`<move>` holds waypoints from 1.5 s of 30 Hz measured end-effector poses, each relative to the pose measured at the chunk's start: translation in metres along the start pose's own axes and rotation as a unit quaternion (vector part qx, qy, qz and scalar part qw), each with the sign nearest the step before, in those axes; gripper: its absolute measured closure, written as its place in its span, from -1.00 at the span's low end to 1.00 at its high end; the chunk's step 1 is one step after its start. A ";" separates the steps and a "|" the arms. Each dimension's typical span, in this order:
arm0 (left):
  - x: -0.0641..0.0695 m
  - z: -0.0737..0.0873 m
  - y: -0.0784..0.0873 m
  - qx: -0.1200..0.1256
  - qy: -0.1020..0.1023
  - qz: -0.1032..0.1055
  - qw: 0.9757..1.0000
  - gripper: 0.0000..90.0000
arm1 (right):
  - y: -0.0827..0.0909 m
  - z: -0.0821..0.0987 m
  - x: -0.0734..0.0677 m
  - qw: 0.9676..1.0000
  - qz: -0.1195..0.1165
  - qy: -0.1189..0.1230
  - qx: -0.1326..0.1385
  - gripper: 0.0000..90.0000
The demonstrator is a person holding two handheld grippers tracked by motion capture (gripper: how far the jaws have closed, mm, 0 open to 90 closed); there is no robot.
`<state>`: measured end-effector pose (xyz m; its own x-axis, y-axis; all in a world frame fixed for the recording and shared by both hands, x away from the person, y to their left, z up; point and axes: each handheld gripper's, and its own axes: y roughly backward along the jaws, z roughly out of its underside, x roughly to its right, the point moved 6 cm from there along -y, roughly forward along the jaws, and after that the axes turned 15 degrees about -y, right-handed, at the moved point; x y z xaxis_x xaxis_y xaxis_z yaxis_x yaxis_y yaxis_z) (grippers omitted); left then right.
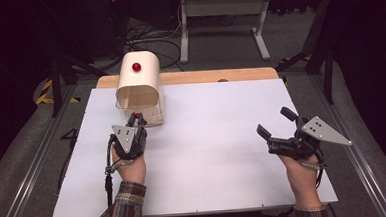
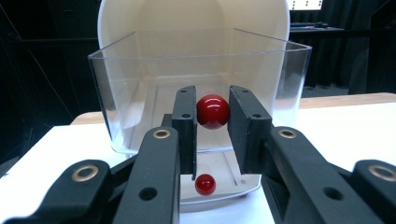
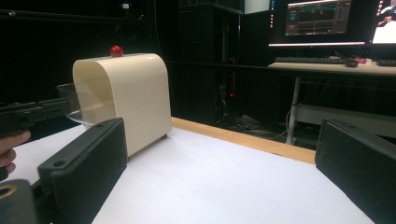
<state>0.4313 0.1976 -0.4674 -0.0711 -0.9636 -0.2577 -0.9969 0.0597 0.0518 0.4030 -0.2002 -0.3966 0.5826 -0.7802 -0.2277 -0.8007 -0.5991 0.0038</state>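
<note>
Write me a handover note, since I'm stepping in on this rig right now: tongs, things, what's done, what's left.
Left tongs: closed around the red knob on the clear drawer of the cream box; the left jaw touches it, a sliver of gap shows at the right jaw.
Right tongs: open, empty, resting over the white table away from the box.
Done: drawer is pulled partly out towards the person.
Left: likely finish moving the drawer; whether out or in I cannot tell. The drawer looks empty.

White-topped desk (image 1: 223, 152) with a wooden far edge, grey carpeted floor (image 1: 297, 38) beyond, white metal table frame (image 1: 221, 9), tangled cables (image 1: 152, 38), lit monitor (image 3: 317, 18) and keyboard (image 3: 308, 59) in a dark room
</note>
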 end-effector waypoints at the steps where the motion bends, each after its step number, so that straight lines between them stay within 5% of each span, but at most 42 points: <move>1: 0.000 0.000 0.001 0.000 0.000 0.001 1.000 0.64 | 0.000 0.000 0.000 1.000 0.000 0.000 0.000 -0.93; 45: 0.000 -0.001 0.017 0.017 0.010 0.022 1.000 0.55 | -0.001 0.001 0.000 1.000 0.000 -0.001 -0.002 -0.93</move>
<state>0.4147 0.1984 -0.4652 -0.1140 -0.9647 -0.2373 -0.9935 0.1101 0.0297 0.4035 -0.1998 -0.3978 0.5824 -0.7795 -0.2305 -0.8000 -0.5999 0.0071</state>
